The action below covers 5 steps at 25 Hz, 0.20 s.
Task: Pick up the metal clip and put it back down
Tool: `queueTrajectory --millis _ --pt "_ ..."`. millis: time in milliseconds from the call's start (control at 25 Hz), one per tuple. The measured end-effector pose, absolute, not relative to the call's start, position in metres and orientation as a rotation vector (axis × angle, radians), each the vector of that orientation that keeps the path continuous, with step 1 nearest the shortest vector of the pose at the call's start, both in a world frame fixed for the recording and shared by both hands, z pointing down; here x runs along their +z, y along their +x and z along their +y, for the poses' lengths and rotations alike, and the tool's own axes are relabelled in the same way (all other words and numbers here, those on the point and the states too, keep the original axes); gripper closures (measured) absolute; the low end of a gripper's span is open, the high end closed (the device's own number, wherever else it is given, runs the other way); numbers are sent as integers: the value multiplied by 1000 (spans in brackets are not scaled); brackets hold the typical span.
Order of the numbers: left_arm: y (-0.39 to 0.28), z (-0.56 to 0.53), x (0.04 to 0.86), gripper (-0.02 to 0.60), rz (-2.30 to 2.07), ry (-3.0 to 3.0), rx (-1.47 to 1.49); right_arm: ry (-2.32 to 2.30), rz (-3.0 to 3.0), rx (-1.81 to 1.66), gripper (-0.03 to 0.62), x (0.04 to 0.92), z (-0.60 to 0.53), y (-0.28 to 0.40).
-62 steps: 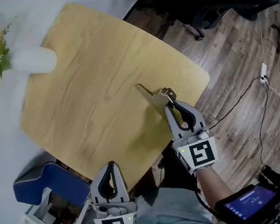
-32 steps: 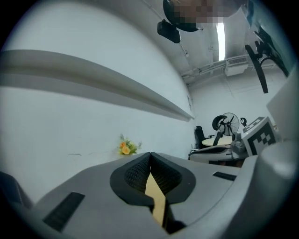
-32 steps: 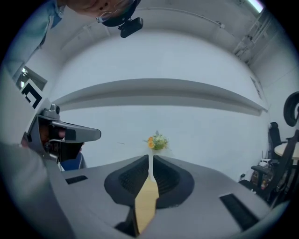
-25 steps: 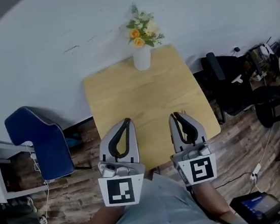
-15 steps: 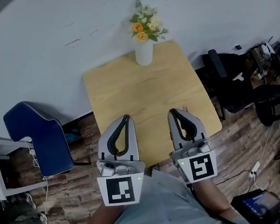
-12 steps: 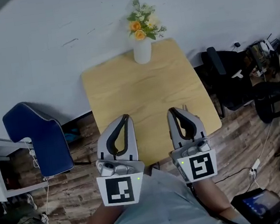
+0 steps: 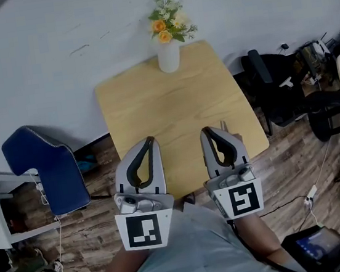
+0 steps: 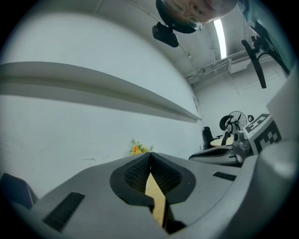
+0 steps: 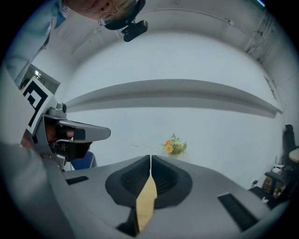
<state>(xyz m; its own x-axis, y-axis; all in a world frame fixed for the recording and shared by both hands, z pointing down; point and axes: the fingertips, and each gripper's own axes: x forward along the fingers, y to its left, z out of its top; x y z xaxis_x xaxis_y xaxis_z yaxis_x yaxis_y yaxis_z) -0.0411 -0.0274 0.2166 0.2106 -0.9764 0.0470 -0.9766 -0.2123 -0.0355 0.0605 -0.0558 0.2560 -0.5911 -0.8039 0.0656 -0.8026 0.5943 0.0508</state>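
Nearest, the left tool [image 7: 149,140] and right tool [image 7: 205,131] are held side by side over the near edge of the table [image 7: 171,101], each clenched on nothing, tips pressed together. Just beyond the right tool, a thin sliver, likely the clip [image 7: 222,124], is seen lying near the table's right edge. A vase [image 7: 168,58] is set at the far edge. The task is judged done, with the clip put down and nothing left.

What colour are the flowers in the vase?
The flowers are orange and cream, clearest in the head view.
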Motion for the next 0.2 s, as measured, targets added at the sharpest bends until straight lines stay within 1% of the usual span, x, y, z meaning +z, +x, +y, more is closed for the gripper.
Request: queueTrajectory --millis 200 --pt "-43 -27 219 563 -1965 2452 114 1382 -2739 -35 545 253 -56 56"
